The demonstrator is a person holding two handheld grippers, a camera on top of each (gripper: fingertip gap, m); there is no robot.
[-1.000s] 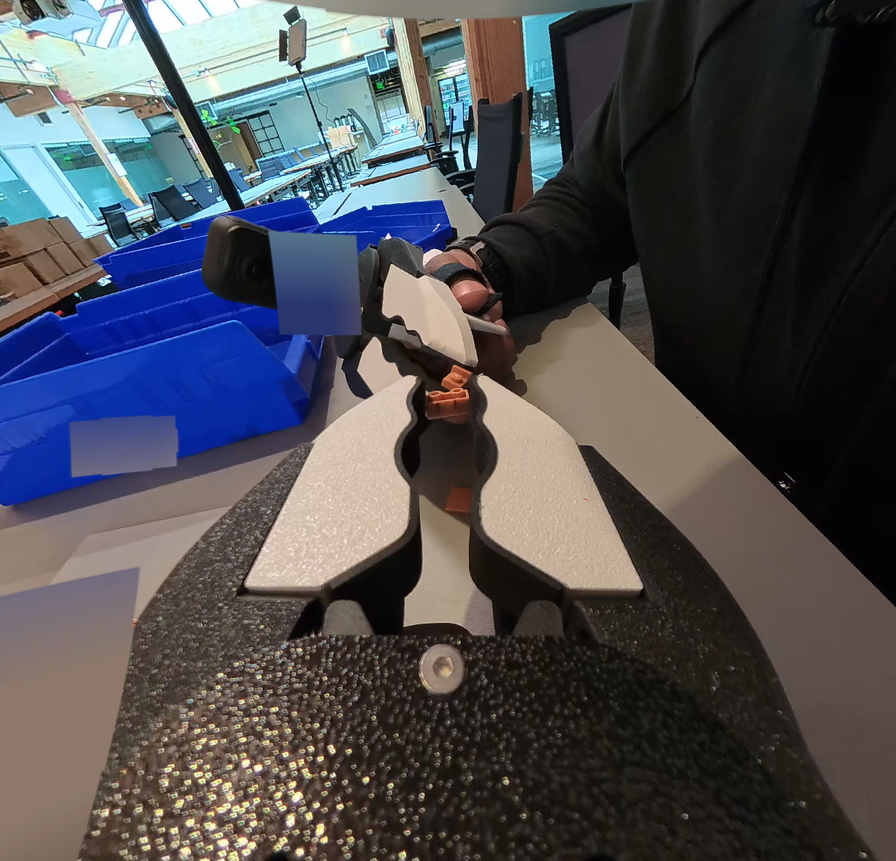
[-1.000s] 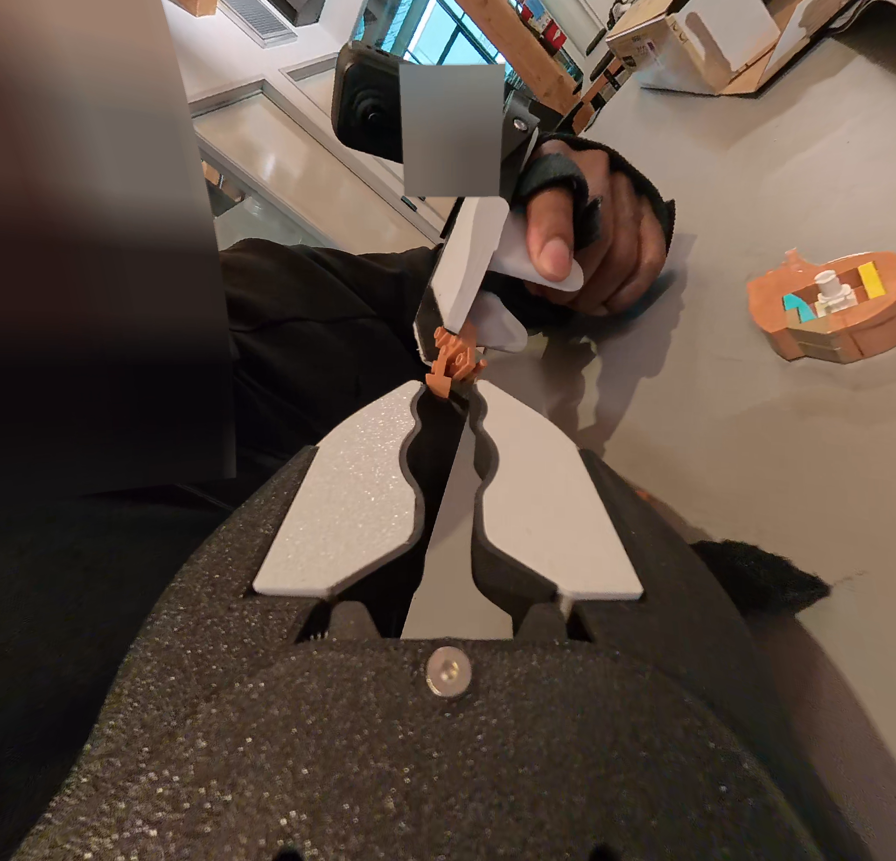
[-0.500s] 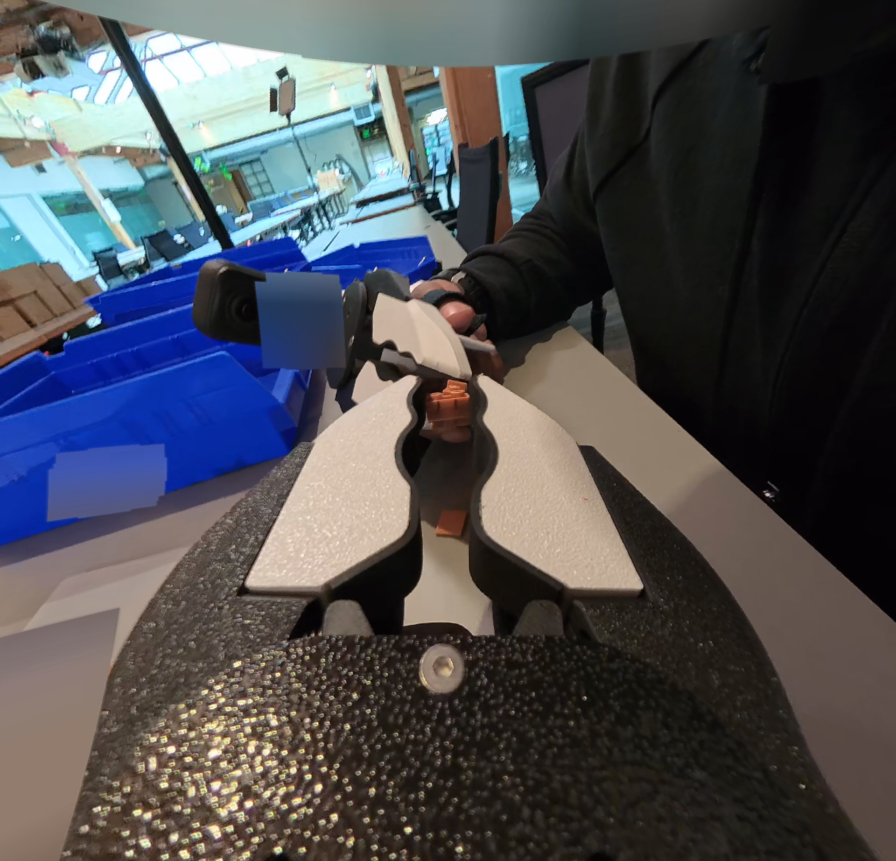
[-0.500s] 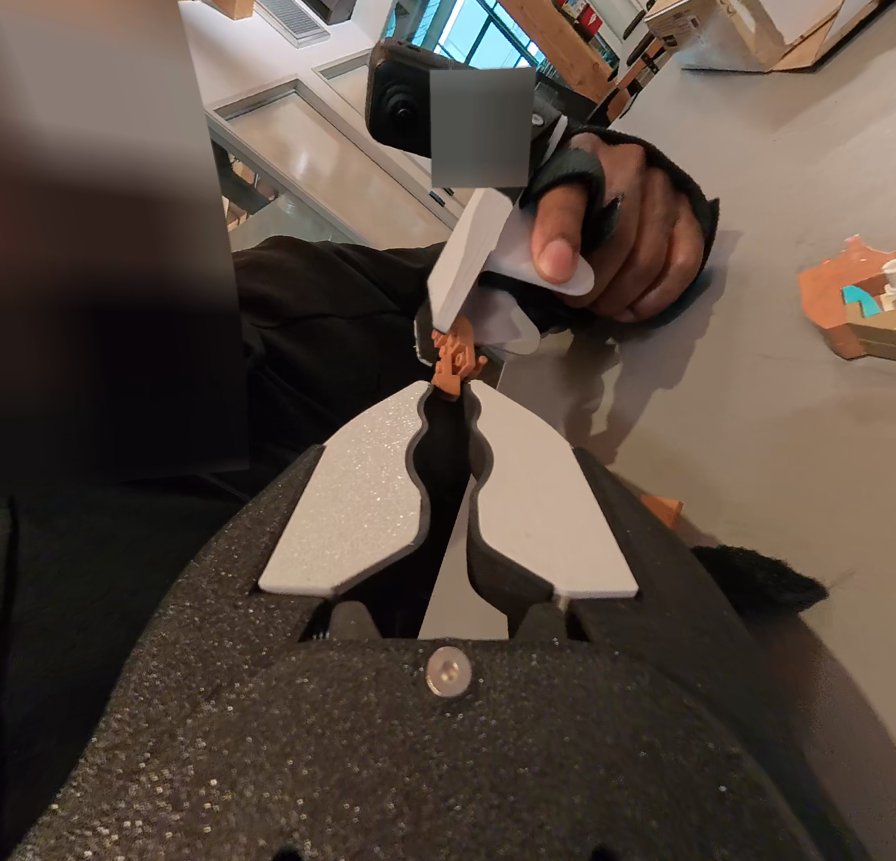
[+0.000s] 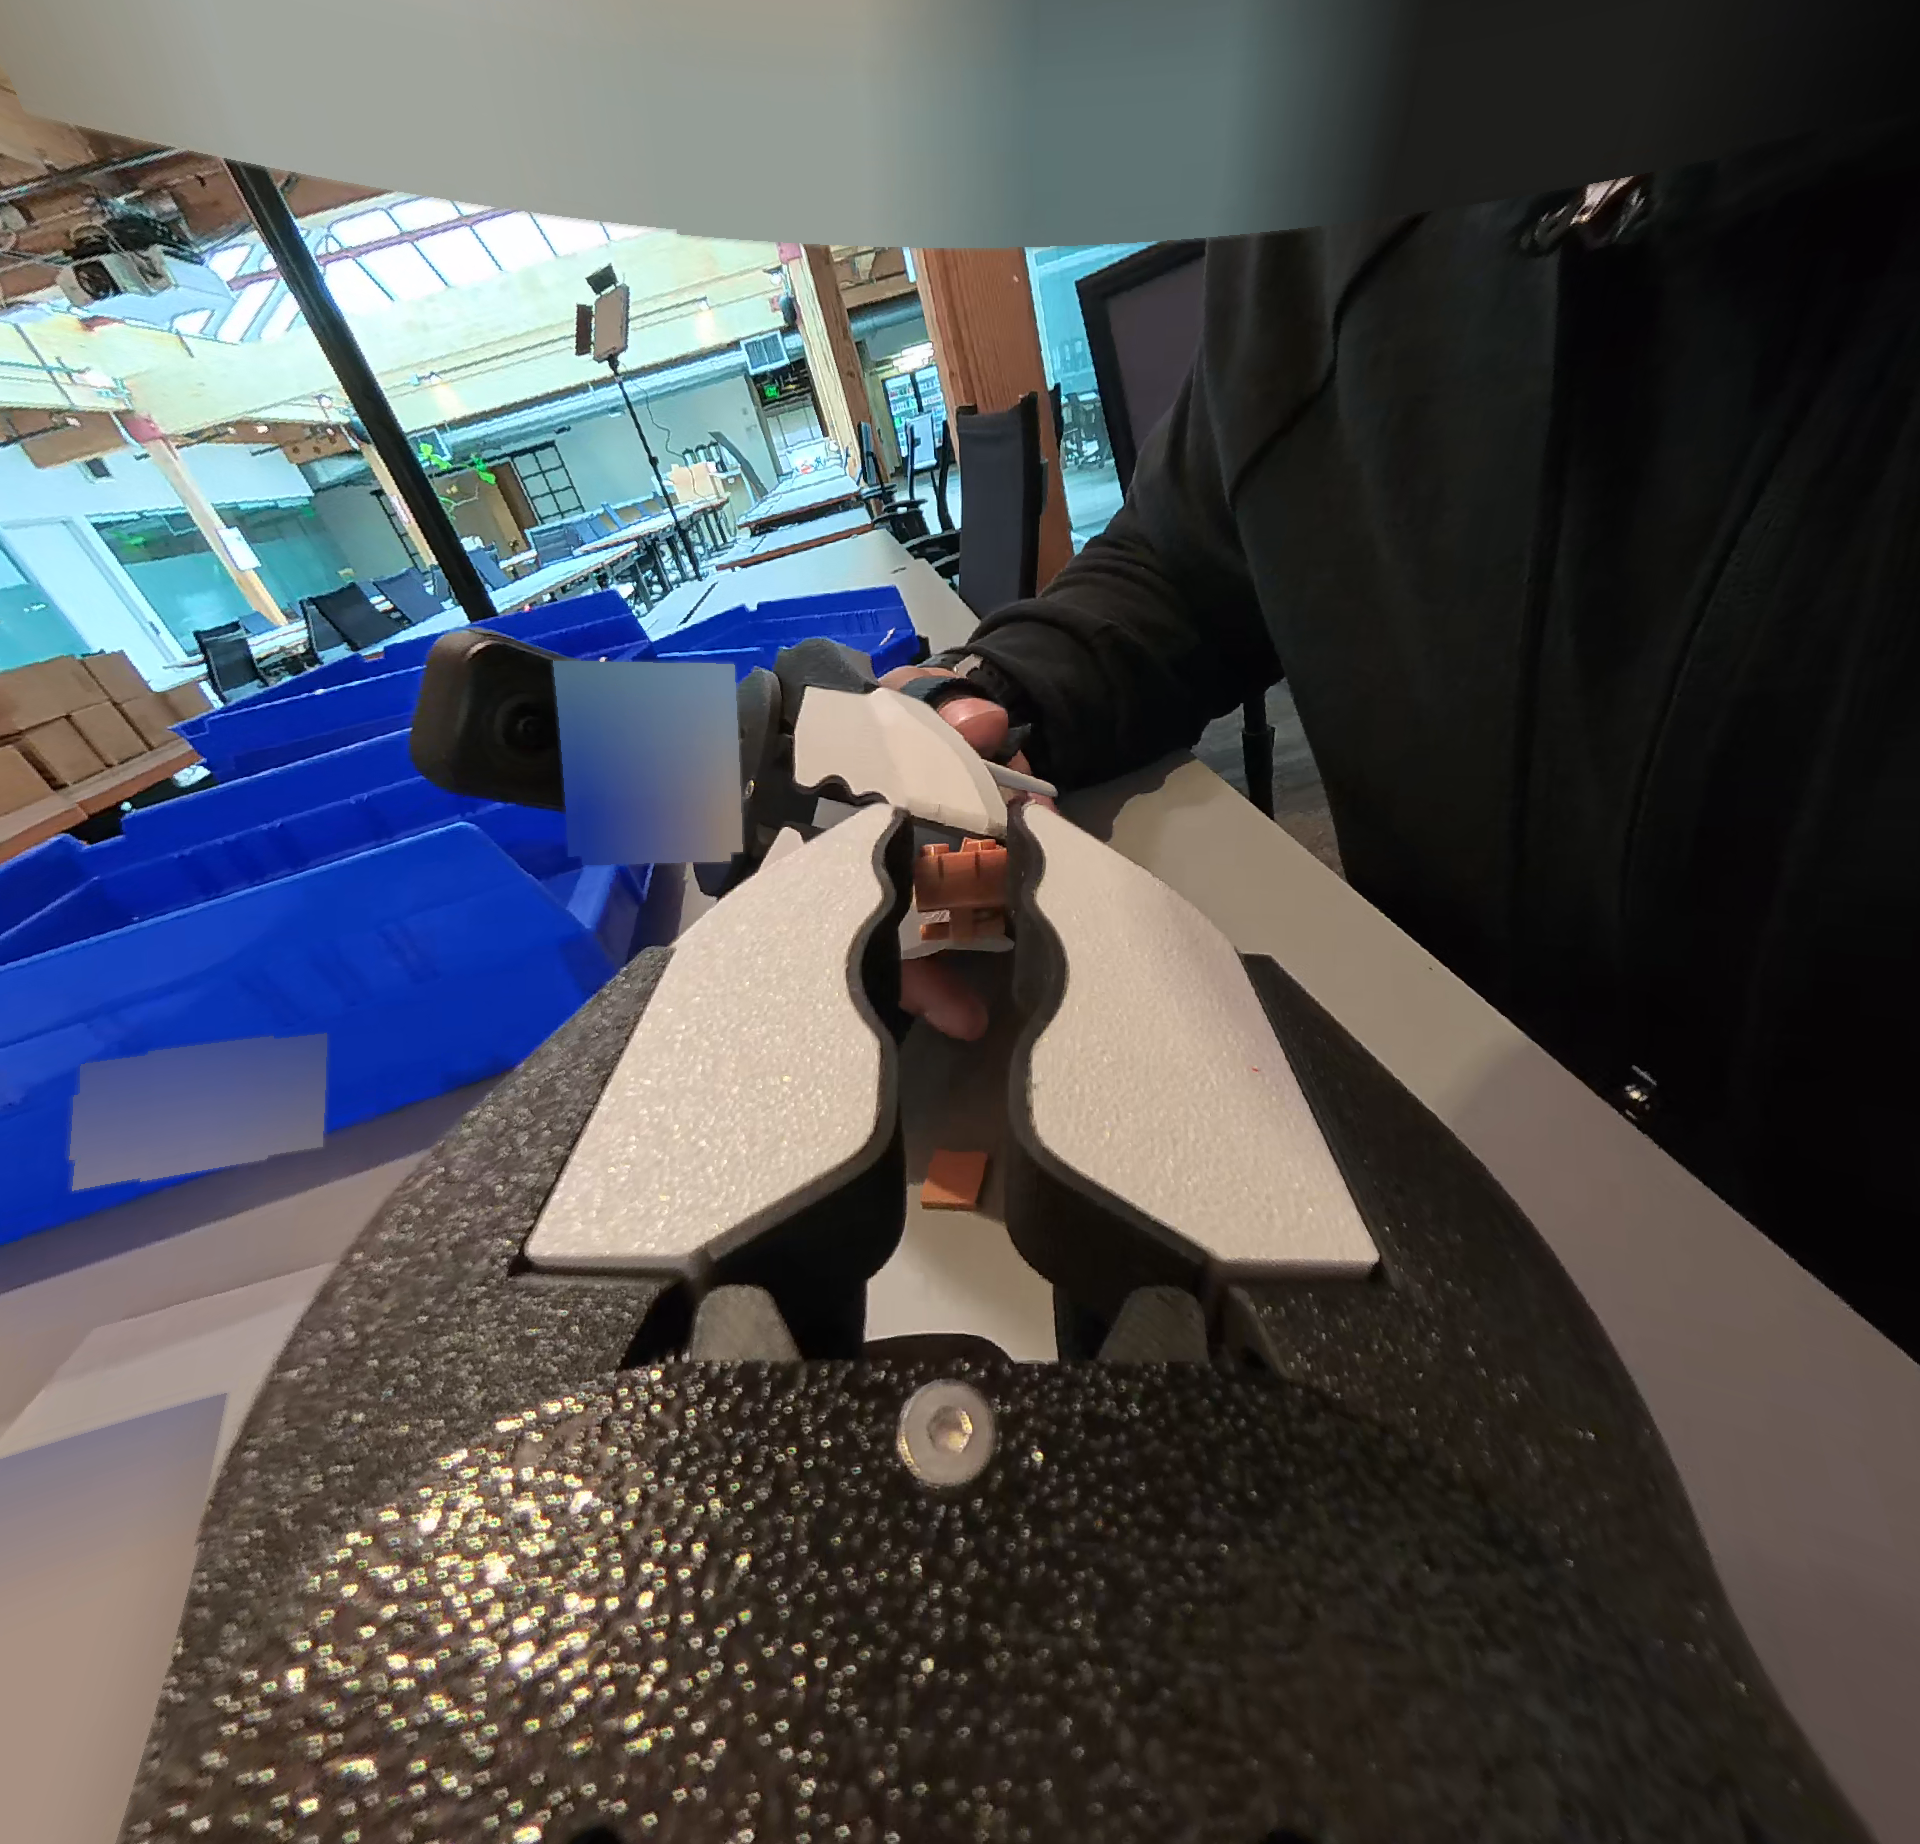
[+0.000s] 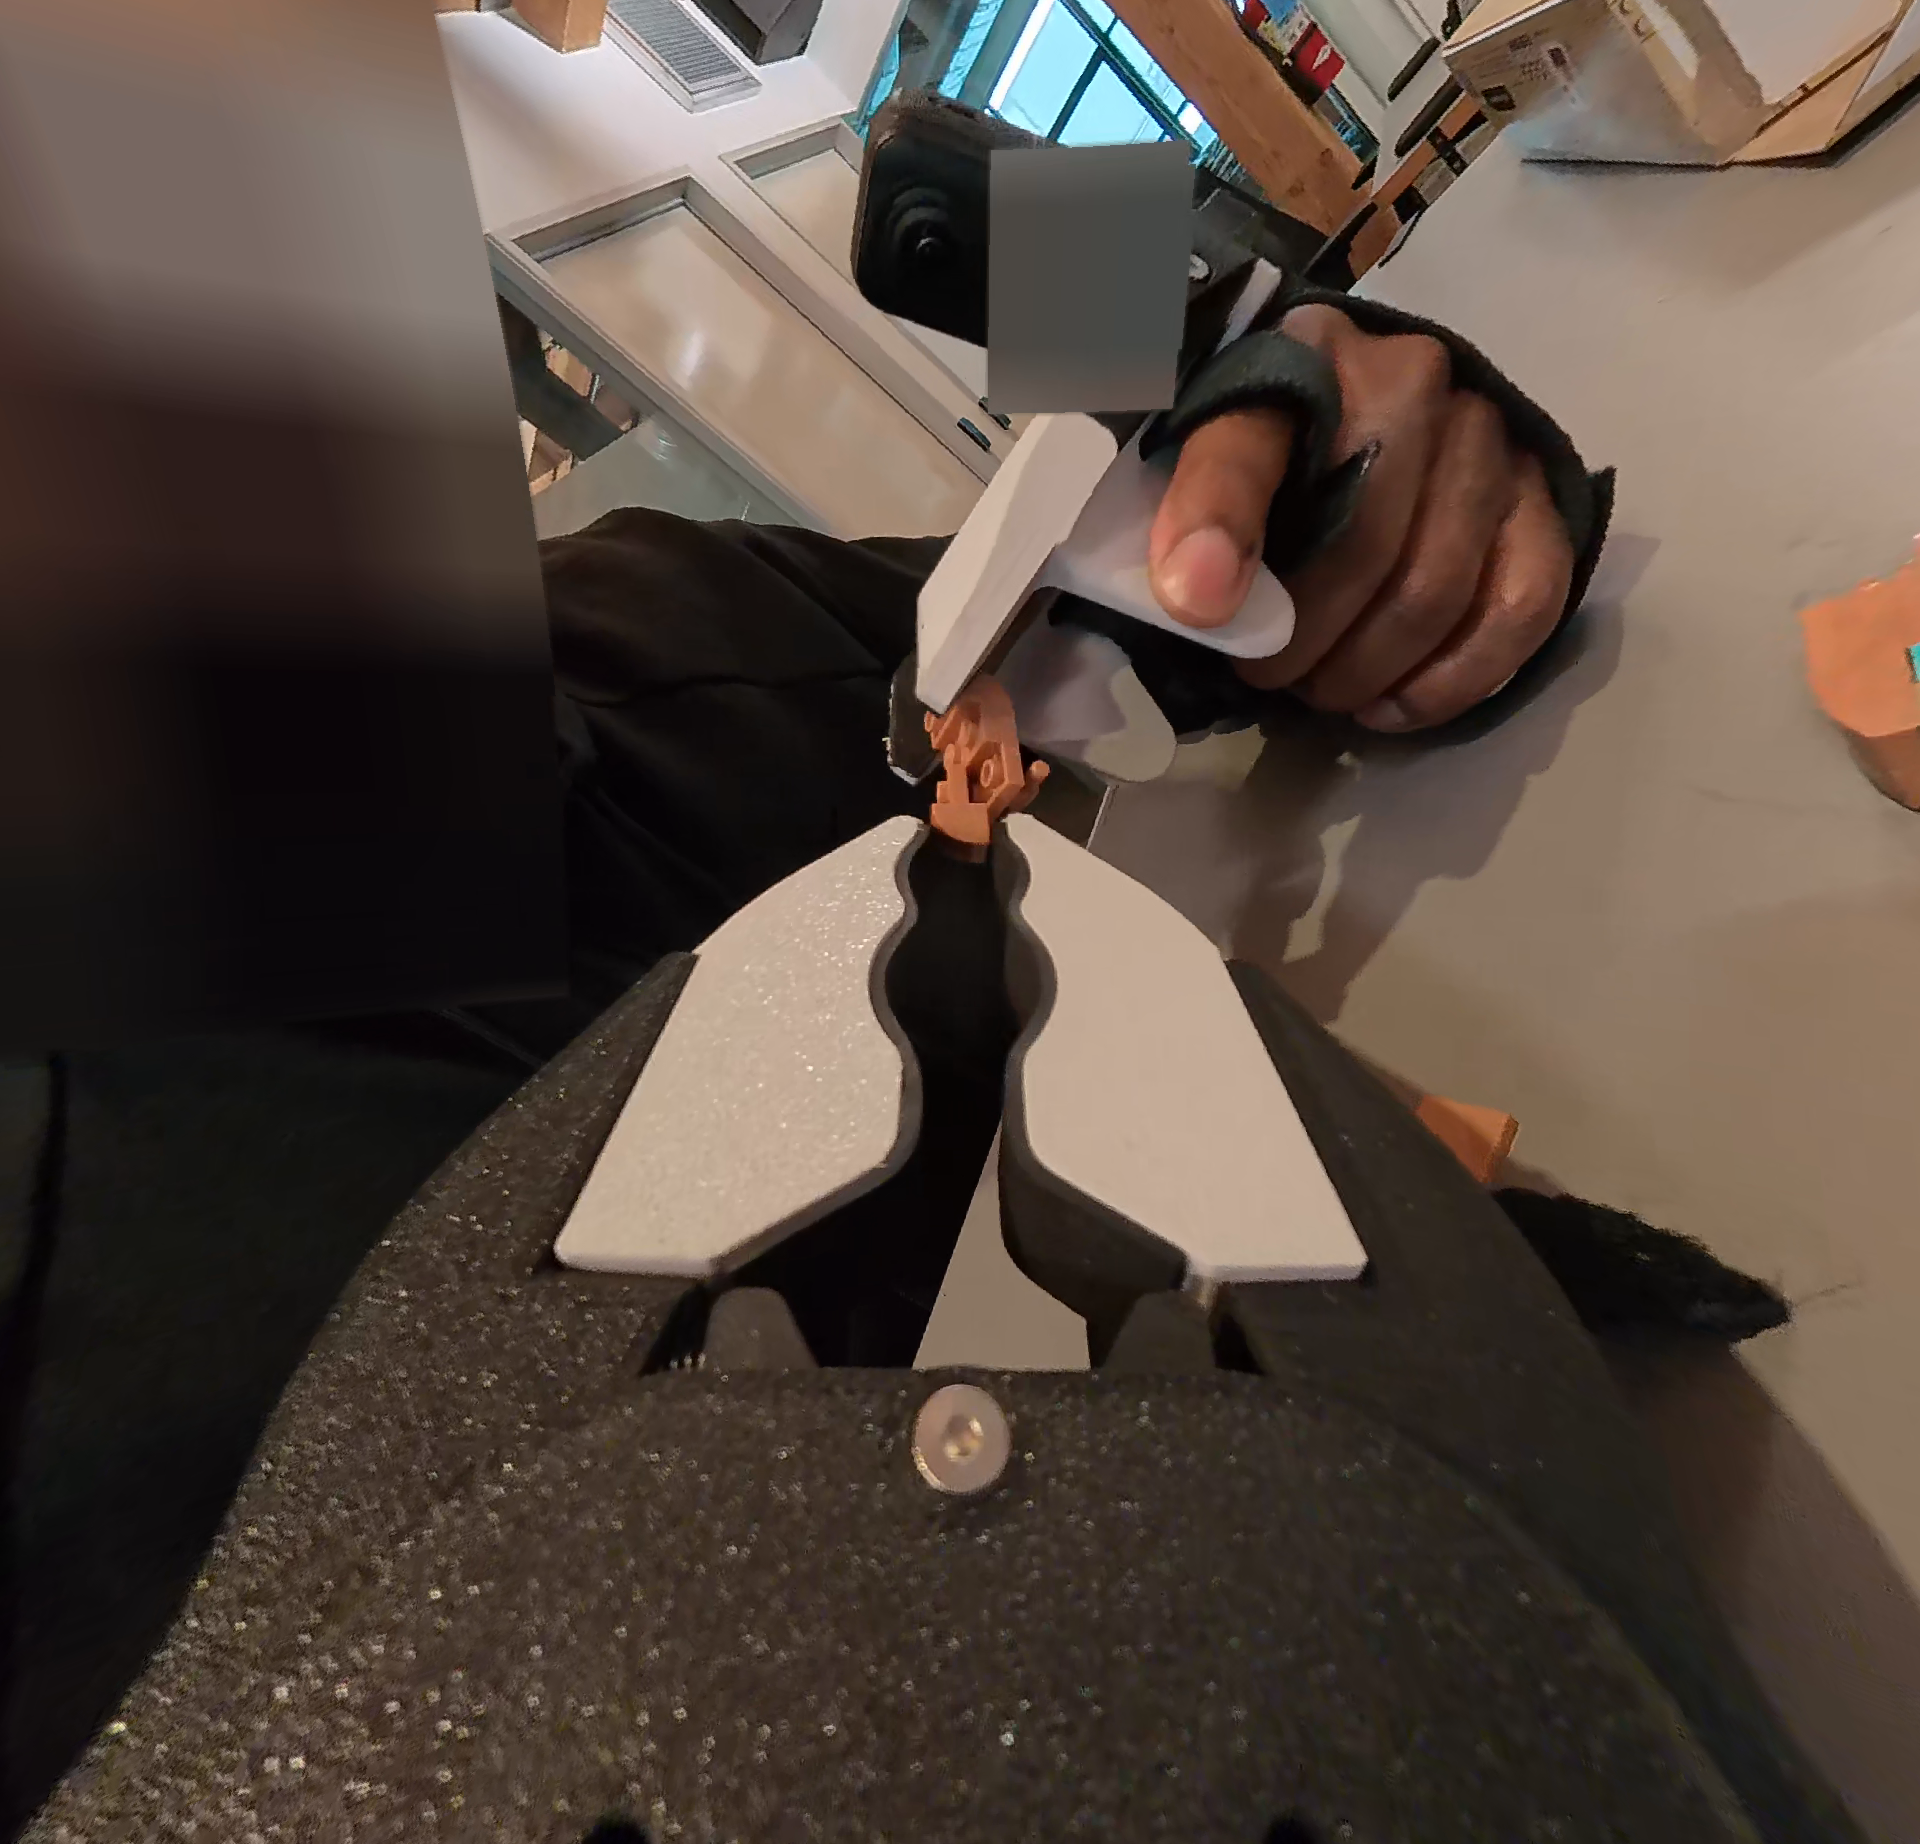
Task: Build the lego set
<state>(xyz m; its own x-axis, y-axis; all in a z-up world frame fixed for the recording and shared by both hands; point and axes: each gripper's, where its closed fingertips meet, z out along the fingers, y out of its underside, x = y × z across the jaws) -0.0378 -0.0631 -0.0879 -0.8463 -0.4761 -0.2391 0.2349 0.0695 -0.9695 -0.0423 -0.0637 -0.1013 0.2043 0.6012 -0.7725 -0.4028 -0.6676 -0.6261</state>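
My left gripper (image 5: 956,844) is shut on a small orange-brown brick piece (image 5: 961,875) and holds it above the grey table (image 5: 1351,973). My right gripper (image 6: 971,830) is shut on a thinner orange-brown piece (image 6: 961,818). That piece meets the left one's piece (image 6: 982,750) tip to tip. In the left wrist view the right gripper (image 5: 992,823) comes in from above left onto the piece. In the right wrist view the left gripper (image 6: 961,729) grips the piece from above, with a gloved hand (image 6: 1403,547) behind it.
A loose orange-brown plate (image 5: 956,1179) lies on the table under the grippers; it also shows in the right wrist view (image 6: 1470,1134). Blue bins (image 5: 260,942) stand to the left. An orange-brown brick model (image 6: 1865,682) sits at the right edge. A person in black (image 5: 1610,651) is close behind. My two grippers' fingertips are within a few centimetres of each other.
My right gripper's fingers closed in on the thin orange-brown piece. Both grippers rose together, still tip to tip. The brick model slid toward the right edge of the right wrist view.
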